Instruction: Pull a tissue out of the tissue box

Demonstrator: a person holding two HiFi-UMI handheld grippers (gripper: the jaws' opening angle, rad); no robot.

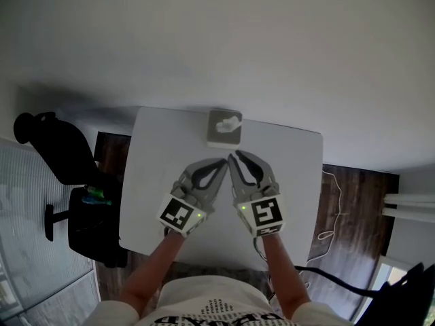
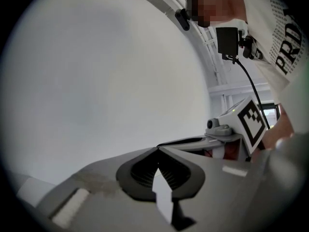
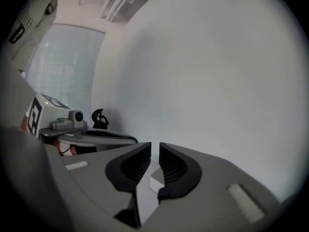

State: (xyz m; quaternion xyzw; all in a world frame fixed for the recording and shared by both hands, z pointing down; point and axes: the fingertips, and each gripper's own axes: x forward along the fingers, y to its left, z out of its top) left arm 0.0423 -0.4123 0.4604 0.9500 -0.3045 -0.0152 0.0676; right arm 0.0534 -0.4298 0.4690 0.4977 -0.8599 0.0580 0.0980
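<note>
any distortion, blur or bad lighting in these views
Head view: wide lens bows the table edges, even soft light. Left gripper view: fisheye circle, black corners, jaws dim against a bright wall. Right gripper view: same vignette, jaws shaded, bright window at left.

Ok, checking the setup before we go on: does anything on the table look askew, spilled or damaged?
Nothing stands out. The tissue box sits flat near the far edge of the table, a tissue poking from its top as it should. The left tool and right tool are both short of it.
</note>
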